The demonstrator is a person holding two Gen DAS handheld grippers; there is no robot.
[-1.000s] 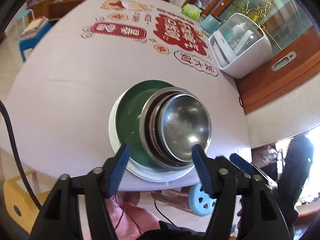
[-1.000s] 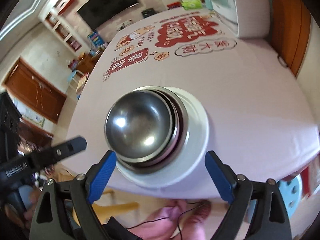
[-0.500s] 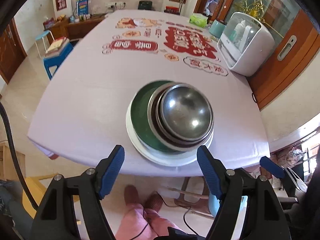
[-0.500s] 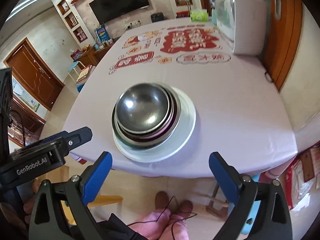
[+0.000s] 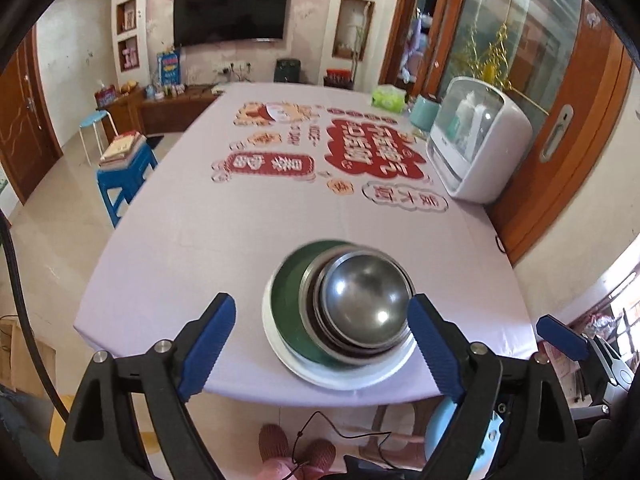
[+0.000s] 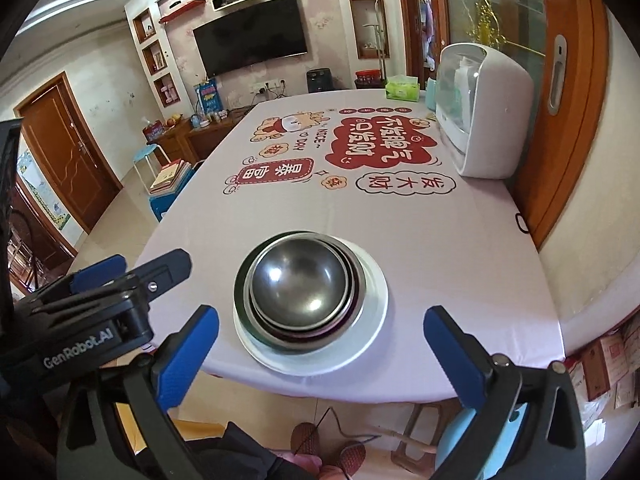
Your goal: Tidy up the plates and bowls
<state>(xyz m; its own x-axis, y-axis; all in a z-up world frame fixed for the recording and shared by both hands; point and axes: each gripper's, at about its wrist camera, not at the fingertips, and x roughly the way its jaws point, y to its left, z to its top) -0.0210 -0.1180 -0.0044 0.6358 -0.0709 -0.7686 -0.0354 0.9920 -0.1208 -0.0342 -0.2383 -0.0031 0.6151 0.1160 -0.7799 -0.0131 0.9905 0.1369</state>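
Both the left tongs (image 5: 322,342) and right tongs (image 6: 320,354) hang wide open, empty, just short of the surface's (image 6: 440,248) near edge. There one stack: white plate (image 6: 372,300), green plate (image 5: 286,308), nested steel bowls (image 6: 298,290), number unclear.

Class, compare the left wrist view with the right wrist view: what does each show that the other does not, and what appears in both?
Only the left wrist view shows the green plate under the bowls. Only the right wrist view shows the left gripper from the side, at its left edge. Both show the steel bowls stacked on the white plate near the table edge, the white appliance, and open jaws holding nothing.
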